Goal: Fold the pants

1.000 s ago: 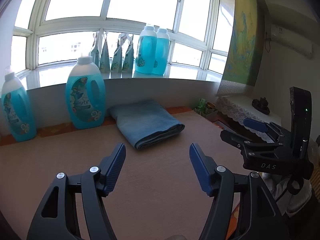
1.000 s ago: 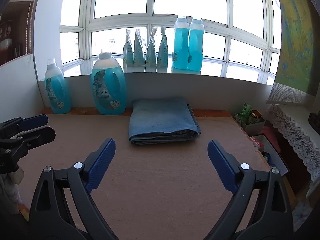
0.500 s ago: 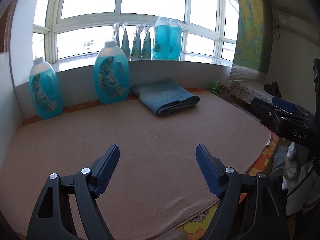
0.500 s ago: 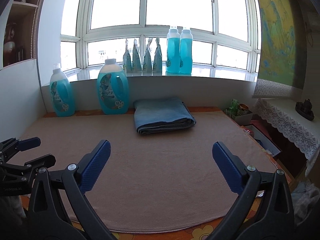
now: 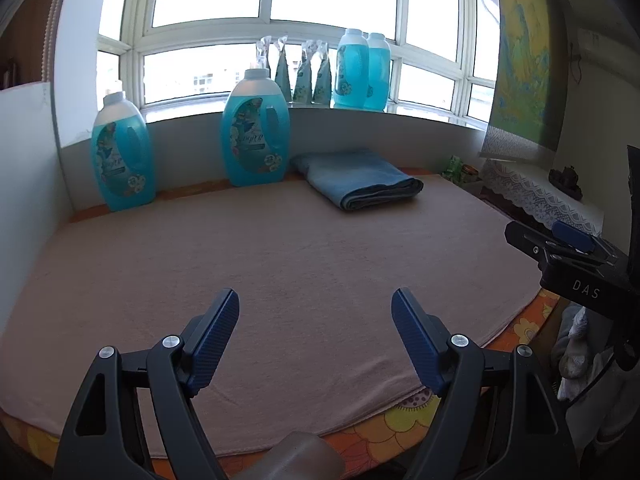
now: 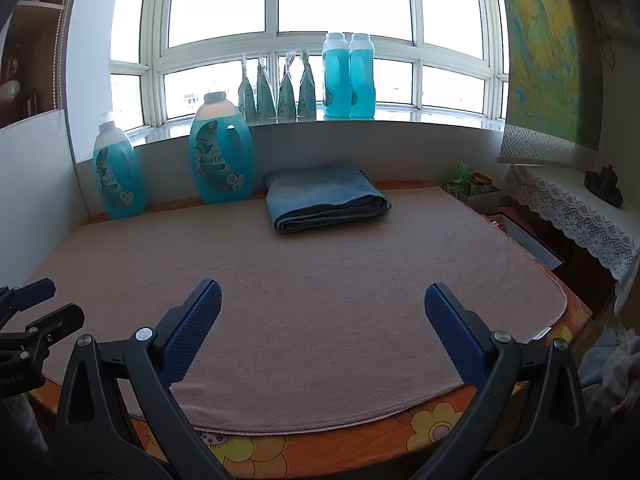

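The left claw (image 5: 315,312) stands wide and empty over the near edge of the bench (image 5: 304,256); the right claw (image 6: 322,306) is likewise wide, gripping nothing. Folded blue pants (image 6: 325,197) lie at the far side, just right of a large detergent bottle (image 6: 221,156).

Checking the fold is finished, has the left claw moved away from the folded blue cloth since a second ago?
Yes. The left claw has pulled back: the folded blue cloth by the window wall looks smaller and farther, with more pink mat between.
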Demonstrator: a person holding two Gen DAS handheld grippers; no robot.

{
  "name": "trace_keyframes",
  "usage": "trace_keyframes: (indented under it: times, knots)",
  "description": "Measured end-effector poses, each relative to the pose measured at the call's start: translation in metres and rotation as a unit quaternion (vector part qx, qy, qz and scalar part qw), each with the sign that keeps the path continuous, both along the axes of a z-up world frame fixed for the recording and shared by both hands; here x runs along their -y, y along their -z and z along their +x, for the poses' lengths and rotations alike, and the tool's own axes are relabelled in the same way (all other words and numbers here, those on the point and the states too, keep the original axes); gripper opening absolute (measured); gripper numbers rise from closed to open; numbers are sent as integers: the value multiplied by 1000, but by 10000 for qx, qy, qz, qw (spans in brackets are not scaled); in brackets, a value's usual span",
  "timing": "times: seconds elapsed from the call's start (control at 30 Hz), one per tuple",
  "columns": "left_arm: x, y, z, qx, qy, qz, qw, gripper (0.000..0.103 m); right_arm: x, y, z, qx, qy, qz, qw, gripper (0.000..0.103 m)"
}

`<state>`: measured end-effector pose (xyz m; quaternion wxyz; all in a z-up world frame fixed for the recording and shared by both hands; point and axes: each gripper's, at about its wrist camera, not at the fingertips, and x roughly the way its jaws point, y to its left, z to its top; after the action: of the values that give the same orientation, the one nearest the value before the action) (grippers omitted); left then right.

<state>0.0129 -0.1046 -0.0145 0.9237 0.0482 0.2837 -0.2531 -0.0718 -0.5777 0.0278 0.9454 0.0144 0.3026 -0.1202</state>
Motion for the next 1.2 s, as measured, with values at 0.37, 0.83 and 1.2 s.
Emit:
trace_keyframes:
  times: [0.37, 0.83, 1.2]
  knots:
    - [-4, 3, -2, -102, -197, 60, 9997, 79, -2, -1, -3, 73, 17, -105, 9999, 103]
    - [-4, 2, -4, -14, -273, 170, 9995, 80, -9, -1, -3, 53, -40, -85, 9999, 103]
    - [-5, 3, -2, 90, -324, 229, 9992, 80, -14, 6, -2, -51, -53, -42, 10000, 103]
